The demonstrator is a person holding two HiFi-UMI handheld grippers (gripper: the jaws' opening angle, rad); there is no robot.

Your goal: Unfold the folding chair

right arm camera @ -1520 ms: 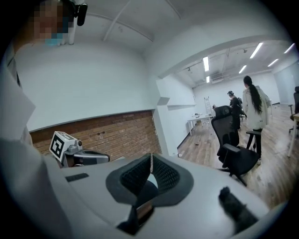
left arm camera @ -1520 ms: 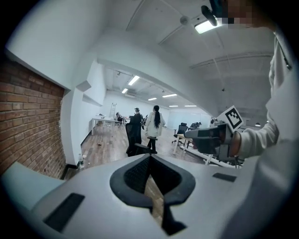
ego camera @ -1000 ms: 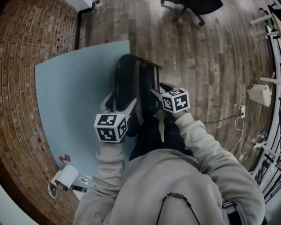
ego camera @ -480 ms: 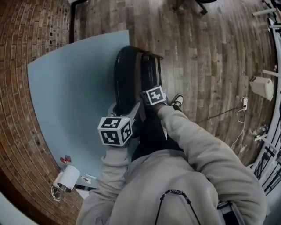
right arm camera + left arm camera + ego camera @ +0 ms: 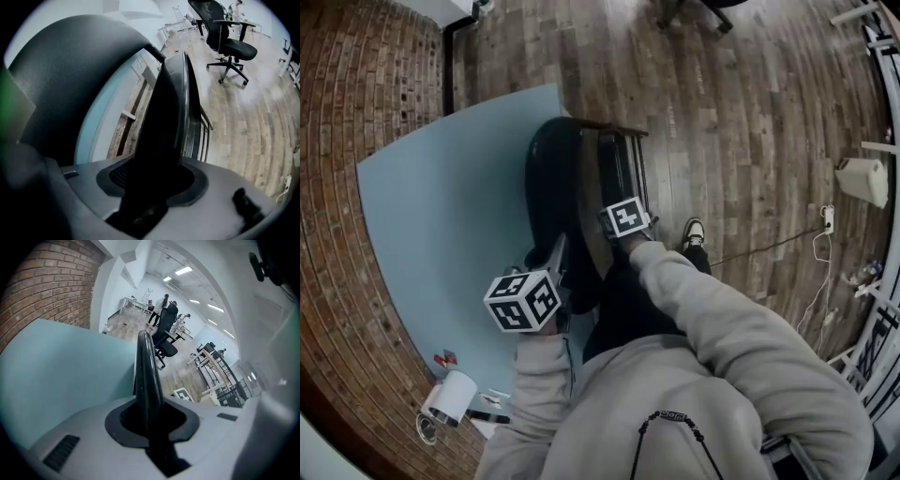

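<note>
Grey sleeves (image 5: 712, 328) reach down from the person to two grippers. The left gripper (image 5: 150, 427) is closing its jaws. They are narrow and pinch the thin black top edge of the folding chair (image 5: 572, 178). That edge runs straight up between the fingers (image 5: 84, 437) and touches them on both sides.

The right gripper (image 5: 154, 187) is closing its jaws too. They are wider, because the thick black seat part of the folding chair fills the gap between them. The seat part rises right out from between these fingers (image 5: 225, 197) and looks pressed against both.

The folding chair is folded flat and stands up on its end. Its thin back part is at the left fingers and its seat part is at the right fingers, so the two grippers hold it side by side at the top.

A shoe (image 5: 694, 232) is near the right fingers, down on the floor. A white roll (image 5: 450, 398) lies behind the left fingers, near the person.

Just past the left fingers, beside the chair, stands a light blue board (image 5: 441, 216). Beyond the right fingers the wooden floor (image 5: 741, 141) spreads out. A brick wall (image 5: 51, 291) rises past the board. Far off across the floor stands a black office chair (image 5: 229, 44).
</note>
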